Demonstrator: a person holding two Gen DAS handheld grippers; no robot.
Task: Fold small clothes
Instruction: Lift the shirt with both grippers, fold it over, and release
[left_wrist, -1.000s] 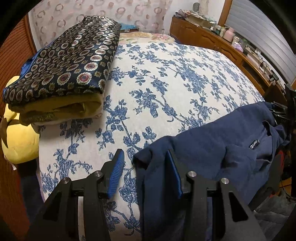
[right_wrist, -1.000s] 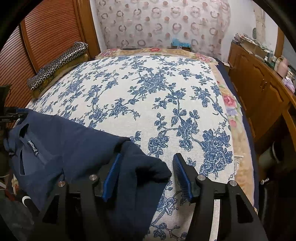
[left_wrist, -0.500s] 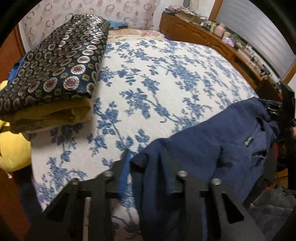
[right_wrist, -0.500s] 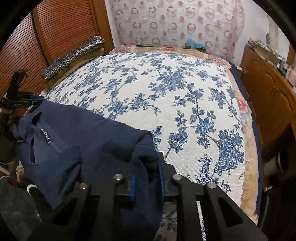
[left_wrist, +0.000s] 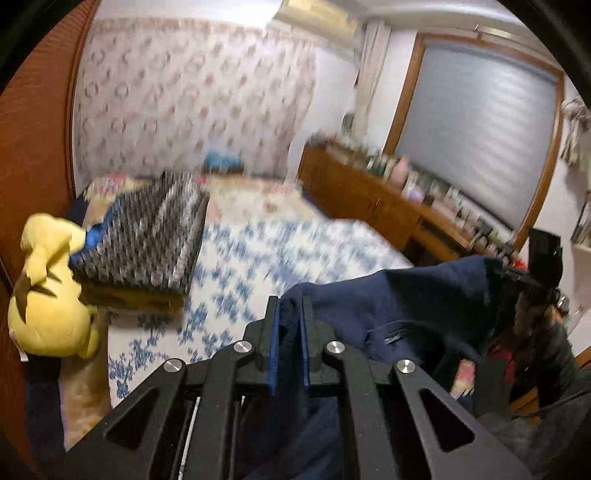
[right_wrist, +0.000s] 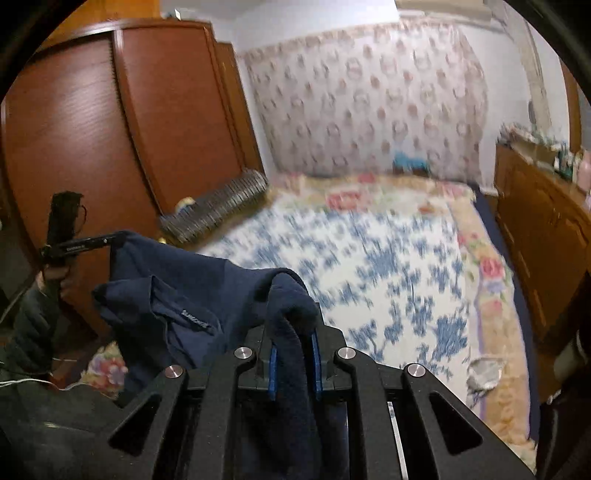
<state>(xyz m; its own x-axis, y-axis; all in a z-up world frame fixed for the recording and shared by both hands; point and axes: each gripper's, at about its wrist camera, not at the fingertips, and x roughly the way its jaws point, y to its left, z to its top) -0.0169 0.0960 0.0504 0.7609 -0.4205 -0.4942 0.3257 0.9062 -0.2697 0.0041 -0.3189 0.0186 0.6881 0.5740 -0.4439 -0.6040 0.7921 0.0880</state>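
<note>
A navy blue shirt hangs stretched between my two grippers above the near edge of the bed. In the left wrist view my left gripper has its blue pads pressed on one corner of the shirt, the jaws still closing. In the right wrist view the shirt, with a small label at its collar, drapes over my right gripper. Its jaws are also closing, with a thick fold of the cloth pinched between the pads. A hand holds the left gripper's handle at the far left of that view.
The bed has a white cover with blue flowers. A folded patterned quilt and a yellow plush toy lie along its left side. A wooden dresser with clutter lines the right wall. A wooden wardrobe stands at the left.
Both grippers went from open around the shirt's corners to closed on them. They then rose and tilted upward, lifting the shirt off the bed.
</note>
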